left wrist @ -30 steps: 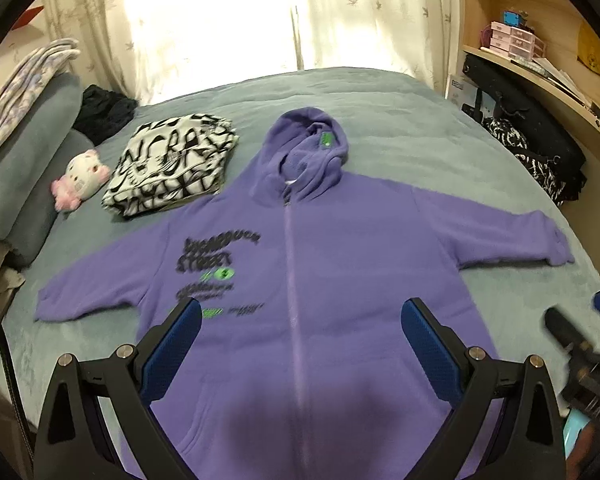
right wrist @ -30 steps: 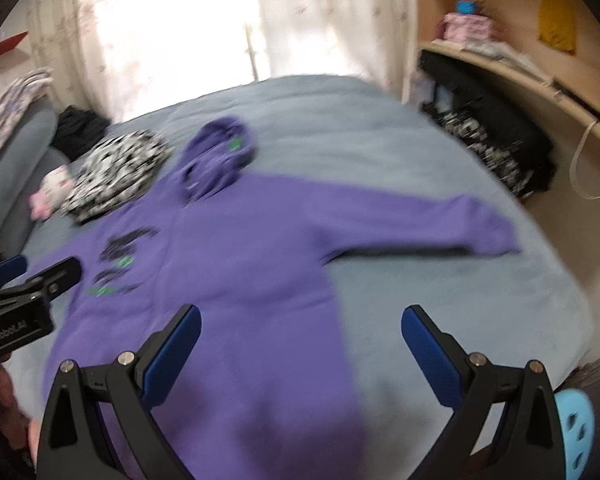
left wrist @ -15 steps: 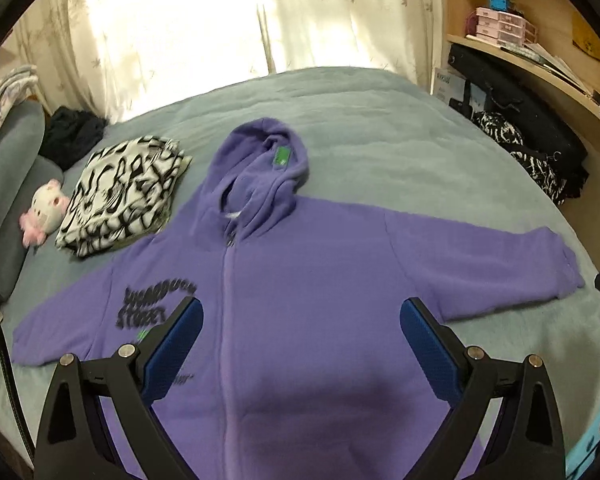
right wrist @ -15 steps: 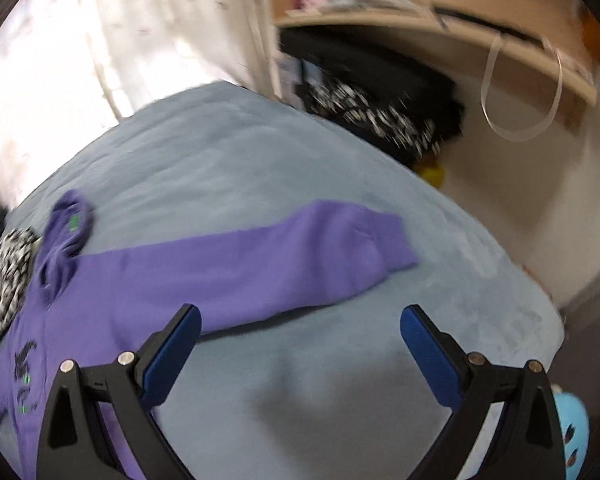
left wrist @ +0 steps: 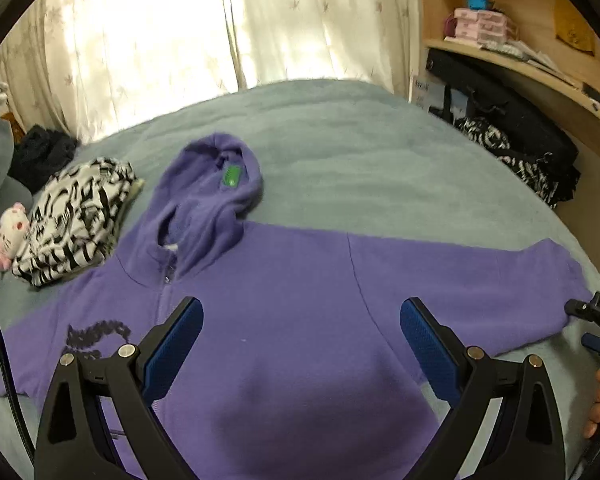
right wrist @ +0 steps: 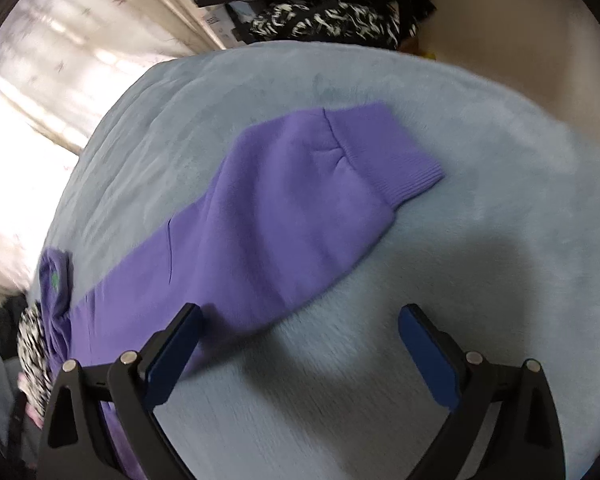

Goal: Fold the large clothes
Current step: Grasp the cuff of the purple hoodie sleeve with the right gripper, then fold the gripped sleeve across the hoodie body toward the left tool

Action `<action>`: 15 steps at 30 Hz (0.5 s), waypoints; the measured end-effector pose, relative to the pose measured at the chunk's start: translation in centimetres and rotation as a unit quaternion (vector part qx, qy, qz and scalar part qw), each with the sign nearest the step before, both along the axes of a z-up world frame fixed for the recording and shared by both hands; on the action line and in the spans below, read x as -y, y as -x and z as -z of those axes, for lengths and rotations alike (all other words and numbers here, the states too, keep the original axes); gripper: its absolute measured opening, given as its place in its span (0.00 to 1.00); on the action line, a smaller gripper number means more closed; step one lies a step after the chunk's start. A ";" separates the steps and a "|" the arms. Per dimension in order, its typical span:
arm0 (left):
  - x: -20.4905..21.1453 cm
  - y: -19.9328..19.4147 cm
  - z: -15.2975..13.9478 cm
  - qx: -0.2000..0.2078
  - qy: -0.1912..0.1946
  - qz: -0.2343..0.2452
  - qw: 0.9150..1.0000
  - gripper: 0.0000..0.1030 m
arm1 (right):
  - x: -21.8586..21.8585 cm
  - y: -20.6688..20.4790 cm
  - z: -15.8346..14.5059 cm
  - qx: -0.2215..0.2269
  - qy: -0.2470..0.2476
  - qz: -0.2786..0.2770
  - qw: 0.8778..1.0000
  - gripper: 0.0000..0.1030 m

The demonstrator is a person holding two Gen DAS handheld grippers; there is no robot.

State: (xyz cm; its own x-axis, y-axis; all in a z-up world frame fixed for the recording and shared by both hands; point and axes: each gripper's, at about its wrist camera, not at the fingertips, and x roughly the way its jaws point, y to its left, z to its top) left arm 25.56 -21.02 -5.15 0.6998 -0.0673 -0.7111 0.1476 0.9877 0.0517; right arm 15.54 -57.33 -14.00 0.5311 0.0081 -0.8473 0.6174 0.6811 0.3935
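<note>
Ahead of the blue-padded black jaws lies a purple fleece hoodie (left wrist: 300,280) with black lettering and green hood tag, on a grey-blue plush bed (left wrist: 360,152), beside a black-and-white patterned folded garment (left wrist: 76,220).

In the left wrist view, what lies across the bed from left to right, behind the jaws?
Pink-and-white plush toy → folded black-and-white patterned garment → purple fleece hoodie's hood → the hoodie's outstretched sleeve → right gripper's black tip at the edge.
</note>
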 end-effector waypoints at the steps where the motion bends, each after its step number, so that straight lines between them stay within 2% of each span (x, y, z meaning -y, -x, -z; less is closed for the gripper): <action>1: 0.1 -0.5 0.6 -0.009 0.004 0.002 1.000 0.95 | 0.3 -0.4 0.4 0.006 -0.012 0.010 1.000 0.96; 4: 0.5 -1.5 1.8 -0.028 0.003 0.008 1.000 0.95 | 1.2 -0.8 0.9 0.024 -0.038 0.036 0.998 0.95; 6: 0.9 -1.9 2.3 -0.040 0.004 0.012 0.999 0.95 | 2.0 -1.0 1.1 0.035 -0.052 0.054 0.997 0.86; 7: 0.8 -2.1 2.6 -0.050 0.006 0.008 0.999 0.95 | 2.5 -1.0 1.1 0.037 -0.059 0.066 0.995 0.73; 8: 0.8 -2.2 2.9 -0.060 0.007 0.003 0.998 0.95 | 2.9 -1.0 1.1 0.040 -0.064 0.072 0.995 0.53; 9: 0.7 -2.4 3.1 -0.070 0.011 0.002 0.997 0.95 | 3.2 -0.9 1.1 0.041 -0.065 0.078 0.994 0.37; 10: 0.7 -2.4 3.2 -0.077 0.013 0.003 0.997 0.95 | 3.4 -0.8 0.8 0.033 -0.053 0.082 0.995 0.11; 12: 0.4 -2.0 3.1 -0.072 0.006 0.004 0.997 0.91 | 2.8 -0.5 -0.9 0.045 -0.013 0.077 0.996 0.09; 13: 0.2 -1.7 2.7 -0.062 0.000 0.001 0.998 0.89 | 1.6 -0.2 -3.0 0.065 0.035 0.067 0.995 0.09; 15: -1.1 -0.6 1.5 -0.036 0.008 -0.007 0.999 0.88 | -0.9 -0.1 -6.6 0.104 0.094 0.035 0.989 0.09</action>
State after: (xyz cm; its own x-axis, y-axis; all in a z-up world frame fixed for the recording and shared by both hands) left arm 26.18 -19.96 -6.67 0.6481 -0.0690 -0.7585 0.1361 0.9903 0.0262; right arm 15.60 -56.47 -7.37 0.6878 -0.1831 -0.7024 0.5853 0.7123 0.3874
